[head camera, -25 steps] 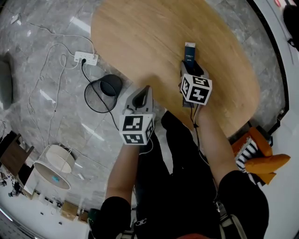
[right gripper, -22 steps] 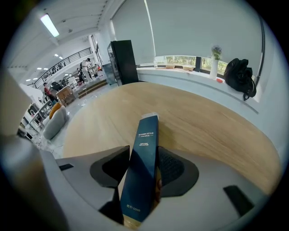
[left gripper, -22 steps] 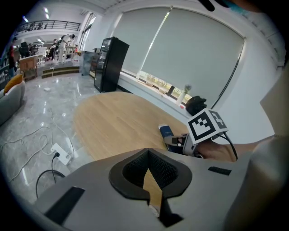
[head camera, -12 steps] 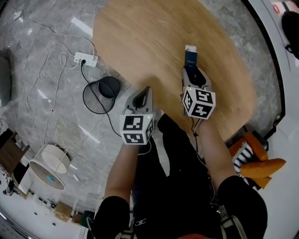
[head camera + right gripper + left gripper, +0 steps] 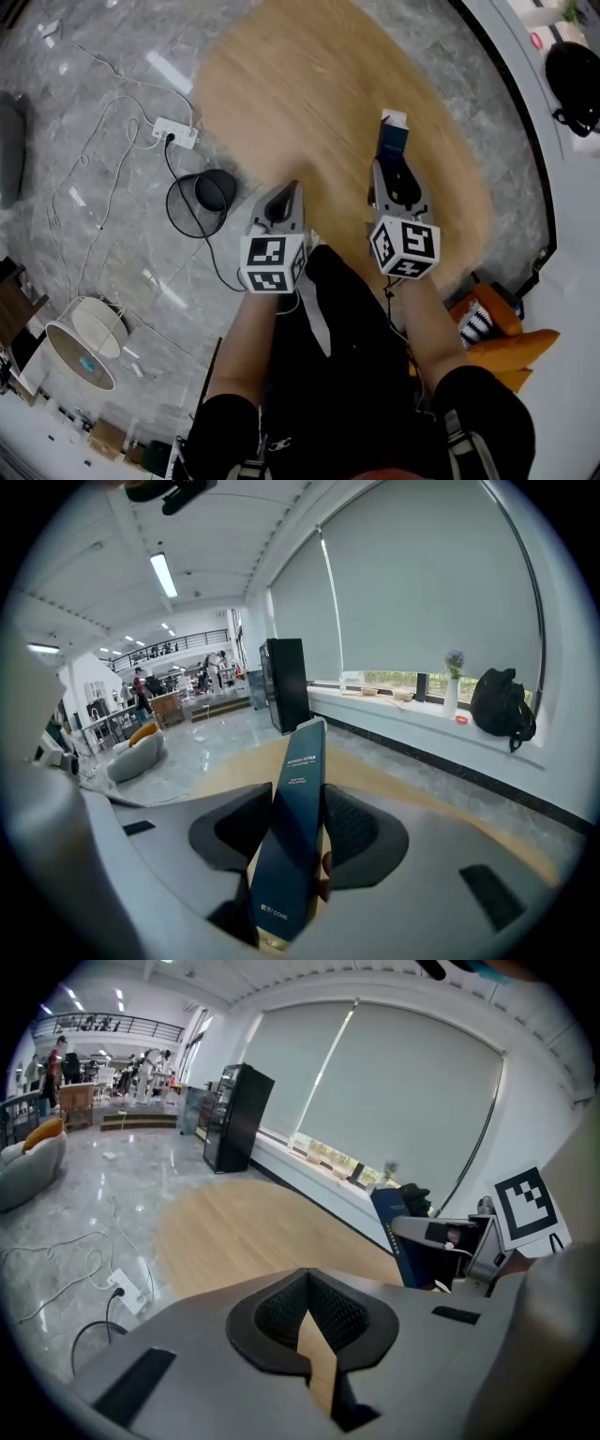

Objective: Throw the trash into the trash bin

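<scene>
Blue box [image 5: 292, 846] clamped between right gripper [image 5: 294, 801] fingers [image 5: 364, 832]

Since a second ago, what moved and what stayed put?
The right gripper raised the box higher above the table, toward the camera, still clamped on it. The left gripper stayed shut and empty, hardly moving. The bin stayed where it was on the floor.
</scene>
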